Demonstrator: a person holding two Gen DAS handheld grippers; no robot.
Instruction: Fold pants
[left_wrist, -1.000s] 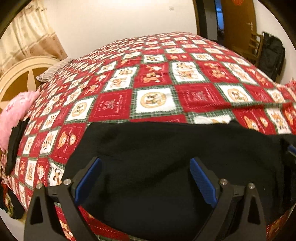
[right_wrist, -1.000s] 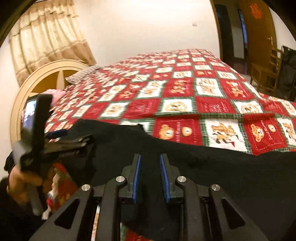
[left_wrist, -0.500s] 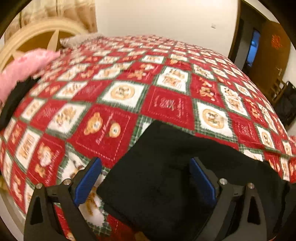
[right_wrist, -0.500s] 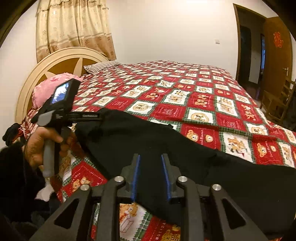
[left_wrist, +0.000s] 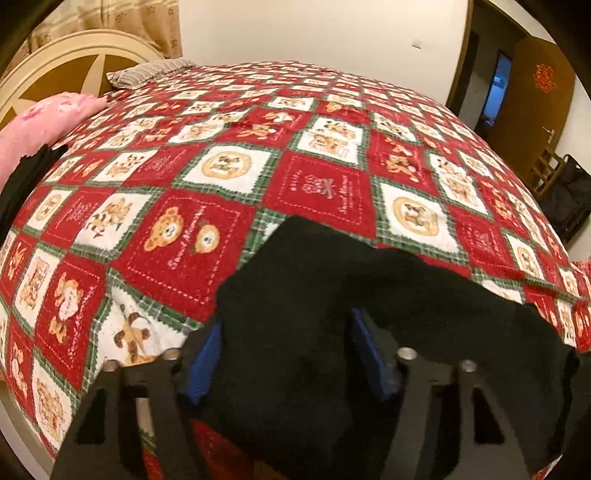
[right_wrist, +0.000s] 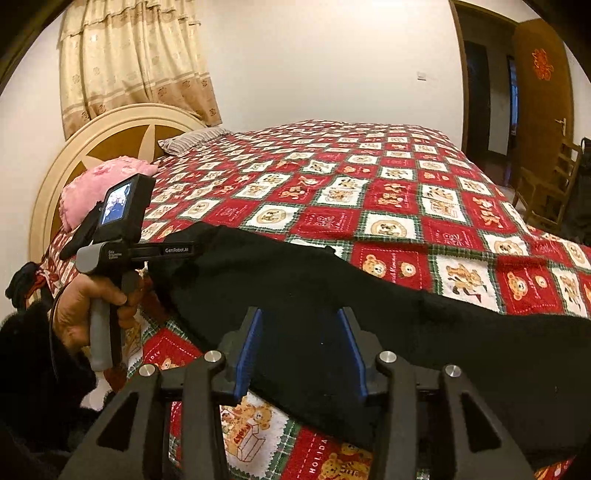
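The black pants (left_wrist: 325, 295) lie across the near edge of a bed with a red and white bear-patterned quilt (left_wrist: 314, 184). In the left wrist view my left gripper (left_wrist: 288, 354) has its blue pads partly closed, with a bunch of the black fabric between them and draped over them. In the right wrist view my right gripper (right_wrist: 301, 350) is open, its blue pads astride the near edge of the pants (right_wrist: 369, 306). The left gripper's body (right_wrist: 122, 236) shows there in a hand, at the pants' left end.
A pink pillow (left_wrist: 40, 122) and a striped pillow (left_wrist: 147, 72) lie by the round headboard (right_wrist: 107, 144). Dark clothes (left_wrist: 22, 184) lie at the bed's left edge. A wooden chair (right_wrist: 546, 188), a black bag (left_wrist: 569, 199) and a door stand right.
My right gripper has opened from nearly shut. My left gripper's pads have narrowed around the pants' left end, which now bunches up between them. Both views have swung toward the headboard.
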